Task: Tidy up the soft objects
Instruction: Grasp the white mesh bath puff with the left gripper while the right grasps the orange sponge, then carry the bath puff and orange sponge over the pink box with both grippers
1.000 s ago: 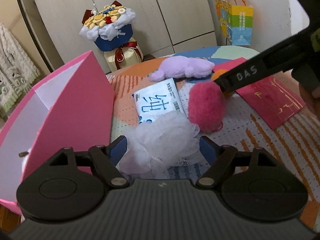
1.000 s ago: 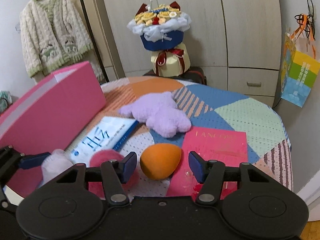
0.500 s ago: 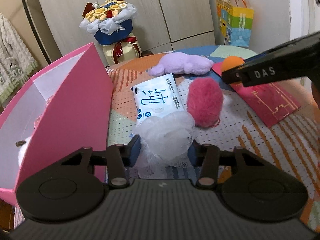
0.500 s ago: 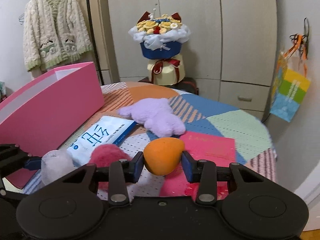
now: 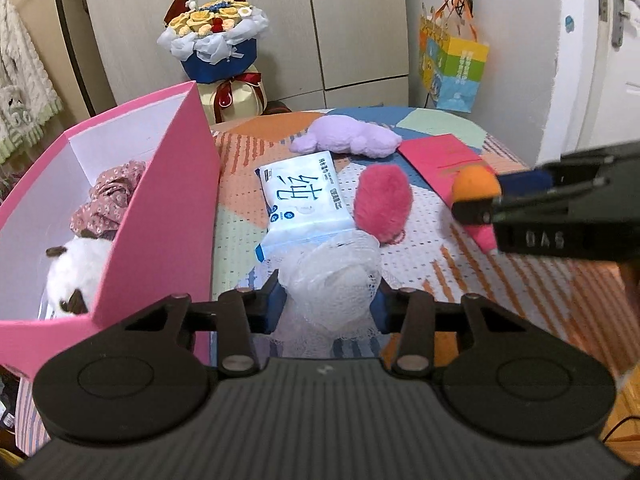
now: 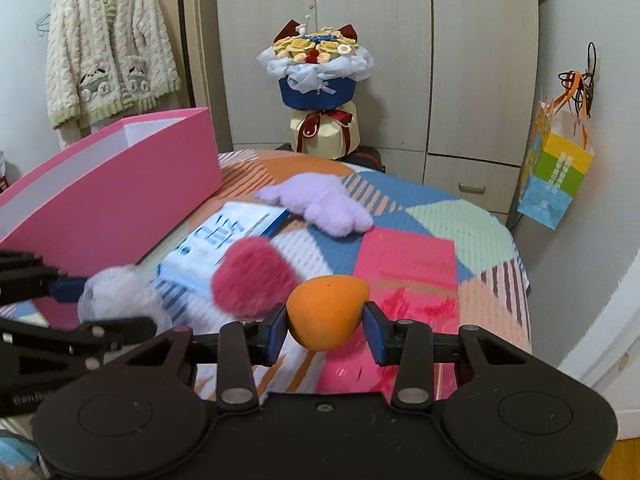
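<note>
My left gripper [image 5: 330, 300] is shut on a white mesh bath puff [image 5: 332, 276] and holds it above the table beside the open pink box [image 5: 160, 216]. My right gripper [image 6: 326, 330] is shut on an orange egg-shaped sponge [image 6: 326, 310], lifted off the table; it also shows in the left wrist view [image 5: 476, 186]. A pink fluffy pompom [image 5: 382, 206], a white tissue pack [image 5: 302, 198] and a purple plush toy [image 5: 346, 140] lie on the table. The box holds a floral scrunchie [image 5: 108, 200] and a white plush [image 5: 76, 264].
A red envelope [image 5: 440, 160] lies on the patterned tablecloth [image 5: 520, 280] at the right. A flower bouquet [image 6: 316, 80] stands behind the table by the cupboards. A coloured paper bag [image 6: 556, 172] hangs at the right wall. A cardigan [image 6: 108, 52] hangs at the left.
Both grippers closed on their objects and lifted them: the left on the mesh puff, the right on the orange sponge. Both views have risen above the table.
</note>
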Tool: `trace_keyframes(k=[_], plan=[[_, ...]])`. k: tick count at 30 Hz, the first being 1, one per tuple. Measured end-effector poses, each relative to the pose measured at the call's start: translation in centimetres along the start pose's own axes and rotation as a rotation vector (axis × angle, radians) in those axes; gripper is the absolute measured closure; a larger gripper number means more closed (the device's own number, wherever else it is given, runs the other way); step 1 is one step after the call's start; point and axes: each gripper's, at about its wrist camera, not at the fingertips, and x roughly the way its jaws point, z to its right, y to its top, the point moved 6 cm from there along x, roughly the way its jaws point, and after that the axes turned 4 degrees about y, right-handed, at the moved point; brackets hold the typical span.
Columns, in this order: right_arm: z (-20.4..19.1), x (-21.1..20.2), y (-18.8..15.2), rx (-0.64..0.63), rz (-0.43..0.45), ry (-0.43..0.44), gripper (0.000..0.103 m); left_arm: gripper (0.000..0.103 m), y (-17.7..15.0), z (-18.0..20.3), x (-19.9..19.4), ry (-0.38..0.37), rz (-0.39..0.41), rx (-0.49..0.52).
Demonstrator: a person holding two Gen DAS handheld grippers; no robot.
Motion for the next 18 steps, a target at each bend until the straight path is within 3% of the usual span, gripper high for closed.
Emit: trace_keyframes(k=[6,18], plan=[[-1.8,-1.7,-1.7,0.021,-0.031,0.036,0.057,0.061,-0.3,-0.5,-1.5,-0.055,-0.016,-0.063],[-5.4,-5.6,-3.5,0.03,-0.053,0.093,0.057,0.061,-1.4,-1.9,-5.1,-0.073,0.017,-0.079]])
